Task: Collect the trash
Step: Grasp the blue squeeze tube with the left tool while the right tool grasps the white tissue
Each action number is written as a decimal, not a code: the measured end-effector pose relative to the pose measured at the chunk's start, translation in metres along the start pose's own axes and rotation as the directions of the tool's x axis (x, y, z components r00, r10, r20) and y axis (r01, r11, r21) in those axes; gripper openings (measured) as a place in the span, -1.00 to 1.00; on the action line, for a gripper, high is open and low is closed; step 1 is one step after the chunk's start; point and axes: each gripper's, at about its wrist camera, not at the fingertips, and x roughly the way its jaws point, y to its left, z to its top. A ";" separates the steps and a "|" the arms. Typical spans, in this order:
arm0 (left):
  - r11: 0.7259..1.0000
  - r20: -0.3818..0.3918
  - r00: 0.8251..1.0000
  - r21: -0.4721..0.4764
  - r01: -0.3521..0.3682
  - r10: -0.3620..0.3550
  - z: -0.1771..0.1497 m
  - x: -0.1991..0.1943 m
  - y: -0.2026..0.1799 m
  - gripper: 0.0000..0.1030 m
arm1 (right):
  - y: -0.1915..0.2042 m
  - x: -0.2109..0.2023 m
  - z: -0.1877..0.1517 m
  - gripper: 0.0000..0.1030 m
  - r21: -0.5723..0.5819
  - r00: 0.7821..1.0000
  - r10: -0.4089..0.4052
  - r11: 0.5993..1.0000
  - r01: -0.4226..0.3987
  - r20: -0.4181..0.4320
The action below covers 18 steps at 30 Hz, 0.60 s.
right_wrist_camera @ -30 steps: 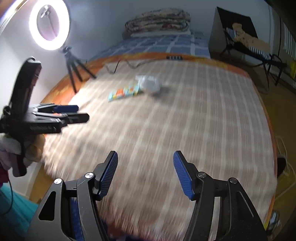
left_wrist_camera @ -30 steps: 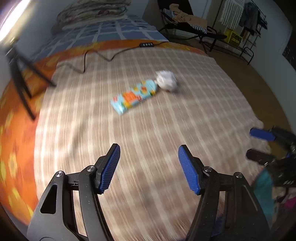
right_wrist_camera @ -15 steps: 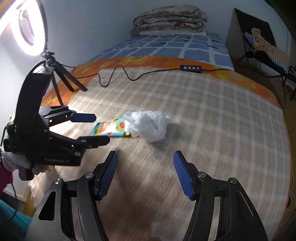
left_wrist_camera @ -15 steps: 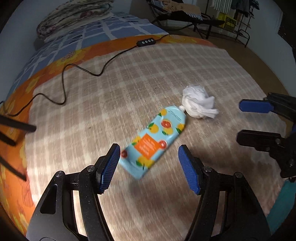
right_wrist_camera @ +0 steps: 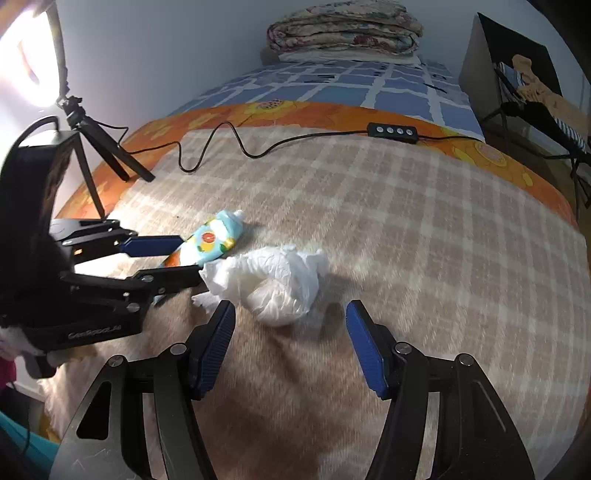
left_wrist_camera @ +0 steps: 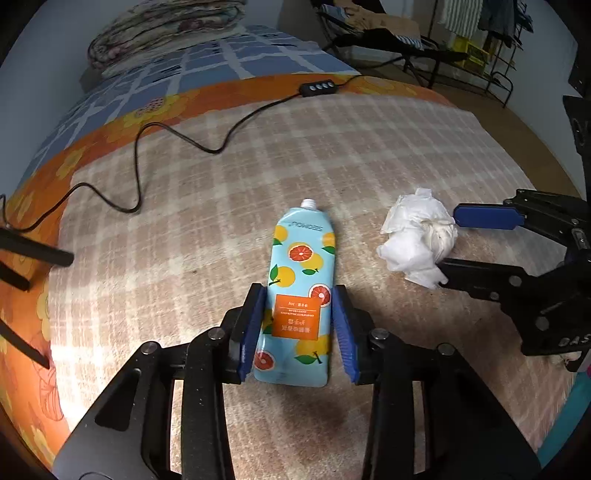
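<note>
A light blue pouch with orange fruit print (left_wrist_camera: 301, 280) lies on the checked beige blanket (left_wrist_camera: 369, 155), spout pointing away. My left gripper (left_wrist_camera: 298, 295) straddles its lower half, blue pads close to both edges; whether they press it I cannot tell. It also shows in the right wrist view (right_wrist_camera: 212, 242) between the left gripper's fingers (right_wrist_camera: 155, 245). A crumpled white tissue (left_wrist_camera: 417, 238) lies to the pouch's right. My right gripper (right_wrist_camera: 290, 314) is open, its pads just short of the tissue (right_wrist_camera: 273, 280); in the left wrist view the tissue sits at its fingertips (left_wrist_camera: 484, 218).
A black cable with an inline control (left_wrist_camera: 319, 87) snakes across the blanket's far side. A ring light on a tripod (right_wrist_camera: 92, 140) stands at the left edge of the bed. Folded quilts (right_wrist_camera: 343, 31) lie at the head. A chair with clothes (left_wrist_camera: 384, 40) stands beyond.
Both grippers moved forward to the trash. The left gripper's jaws narrowed around the pouch's lower half. The right gripper came up to the tissue, still open.
</note>
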 end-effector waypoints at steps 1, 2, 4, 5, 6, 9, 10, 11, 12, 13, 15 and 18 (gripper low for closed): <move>1.000 0.003 1.000 -0.005 -0.003 0.003 -0.001 -0.001 0.001 -0.28 | 0.002 0.003 0.002 0.20 -0.003 1.000 0.004 1.000 -0.004 0.000; 1.000 0.005 1.000 -0.012 -0.008 0.008 -0.003 -0.002 0.002 -0.29 | 0.003 0.005 0.003 0.20 -0.005 1.000 0.006 1.000 -0.006 -0.002; 1.000 0.010 1.000 -0.027 -0.016 0.016 -0.005 -0.004 0.004 -0.29 | 0.008 0.012 0.005 0.19 -0.014 1.000 0.014 1.000 -0.014 -0.009; 0.999 0.012 1.000 -0.036 -0.018 0.018 -0.007 -0.005 0.006 -0.29 | 0.010 0.014 0.006 0.19 -0.016 1.000 0.018 1.000 -0.018 -0.012; 0.999 0.014 1.000 -0.043 -0.021 0.022 -0.008 -0.006 0.008 -0.29 | 0.011 0.016 0.006 0.16 -0.018 1.000 0.025 1.000 -0.025 -0.013; 0.997 0.018 0.999 -0.064 -0.035 0.036 -0.014 -0.010 0.013 -0.29 | 0.013 0.020 0.007 -0.47 -0.009 0.999 0.027 1.000 -0.027 -0.018; 0.997 0.018 0.999 -0.070 -0.037 0.038 -0.015 -0.011 0.015 -0.29 | 0.013 0.019 0.007 -0.50 -0.001 0.999 0.035 0.999 -0.035 -0.014; 0.996 0.017 0.999 -0.075 -0.040 0.042 -0.017 -0.013 0.016 -0.29 | 0.012 0.018 0.007 -0.53 0.009 0.999 0.042 0.999 -0.042 -0.010; 0.996 0.017 0.999 -0.079 -0.045 0.046 -0.019 -0.015 0.017 -0.29 | 0.012 0.015 0.006 -0.54 0.017 0.999 0.041 0.999 -0.041 -0.007; 0.995 0.018 0.999 -0.084 -0.048 0.049 -0.021 -0.016 0.018 -0.30 | 0.013 0.010 0.005 -0.54 0.016 0.999 0.036 0.999 -0.036 0.000; 0.994 0.020 0.999 -0.103 -0.046 0.048 -0.025 -0.022 0.020 -0.30 | 0.016 0.002 0.003 -0.54 0.009 0.999 0.034 0.999 -0.034 0.010; 0.991 0.029 0.998 -0.119 -0.053 0.057 -0.033 -0.035 0.019 -0.30 | 0.020 -0.014 -0.001 -0.54 0.008 0.999 0.039 0.999 -0.039 0.022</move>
